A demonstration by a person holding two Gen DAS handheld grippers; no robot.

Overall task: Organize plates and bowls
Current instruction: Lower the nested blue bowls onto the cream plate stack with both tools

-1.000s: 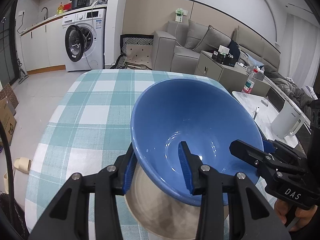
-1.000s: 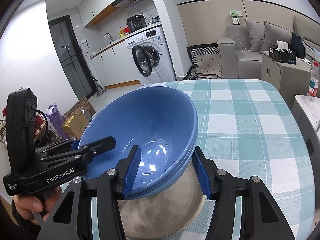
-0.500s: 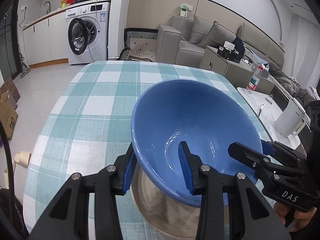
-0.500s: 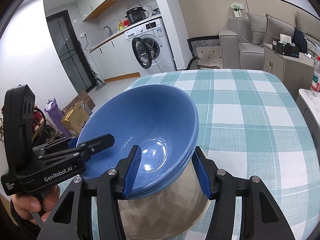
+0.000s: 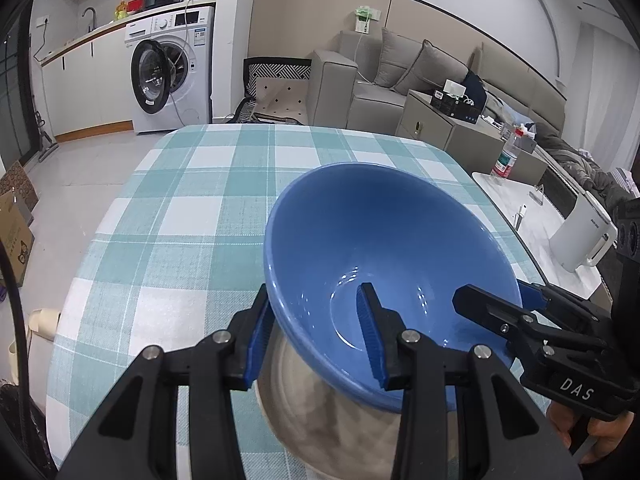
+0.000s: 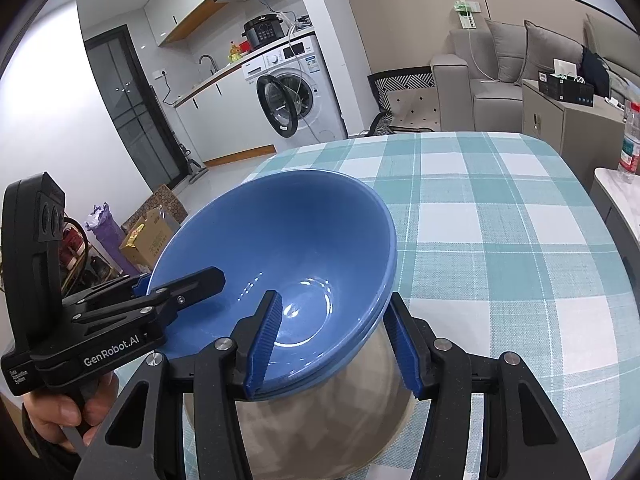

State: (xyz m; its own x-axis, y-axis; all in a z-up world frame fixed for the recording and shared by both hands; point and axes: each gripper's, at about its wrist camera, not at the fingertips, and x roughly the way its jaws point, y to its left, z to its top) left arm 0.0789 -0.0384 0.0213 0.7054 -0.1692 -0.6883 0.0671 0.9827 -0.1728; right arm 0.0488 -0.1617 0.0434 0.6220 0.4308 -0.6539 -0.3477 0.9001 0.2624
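A blue bowl [image 5: 380, 248] hangs tilted above the checked tablecloth [image 5: 180, 208]. My left gripper [image 5: 312, 336] is shut on its near left rim, one pad inside and one outside. My right gripper [image 6: 334, 346] is shut on its near right rim in the same way. In the right wrist view the blue bowl [image 6: 288, 248] shows a double rim, as if two are nested. A pale grey dish [image 6: 320, 420] lies directly under it, also seen as the grey dish [image 5: 340, 428]. Each view shows the other gripper: the right one [image 5: 520, 320] and the left one [image 6: 160, 300], with a hand below.
The far half of the table [image 6: 500, 220] is bare cloth. A side counter at the right carries a white kettle [image 5: 580, 236] and a water bottle [image 5: 506, 160]. Cardboard boxes [image 6: 148, 236] stand on the floor to the left, and a washing machine [image 5: 172, 68] stands beyond.
Both grippers keep their hold on the blue bowl. The views have drifted only slightly; the bowl stays in the same place over the grey dish.
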